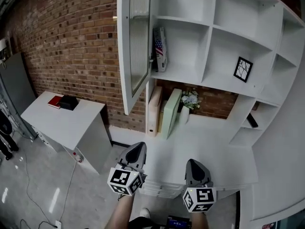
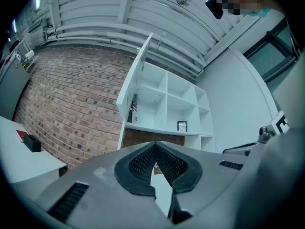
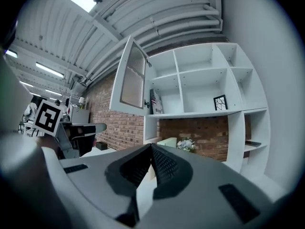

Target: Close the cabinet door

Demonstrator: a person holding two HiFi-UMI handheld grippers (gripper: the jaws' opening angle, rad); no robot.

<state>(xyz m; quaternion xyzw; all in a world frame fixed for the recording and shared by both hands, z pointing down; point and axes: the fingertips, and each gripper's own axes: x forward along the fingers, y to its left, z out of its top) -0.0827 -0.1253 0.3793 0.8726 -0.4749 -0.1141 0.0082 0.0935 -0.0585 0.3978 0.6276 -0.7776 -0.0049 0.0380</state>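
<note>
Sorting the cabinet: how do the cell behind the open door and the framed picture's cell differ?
Contents: the door cell holds books; the picture cell one black-framed picture. Front: the door cell has a glazed door swung open; the picture cell shows none. Both are white, side by side.

White cabinet door point(image 1: 135, 44) (perhaps ribbed), red bricks point(image 1: 71, 42)
</note>
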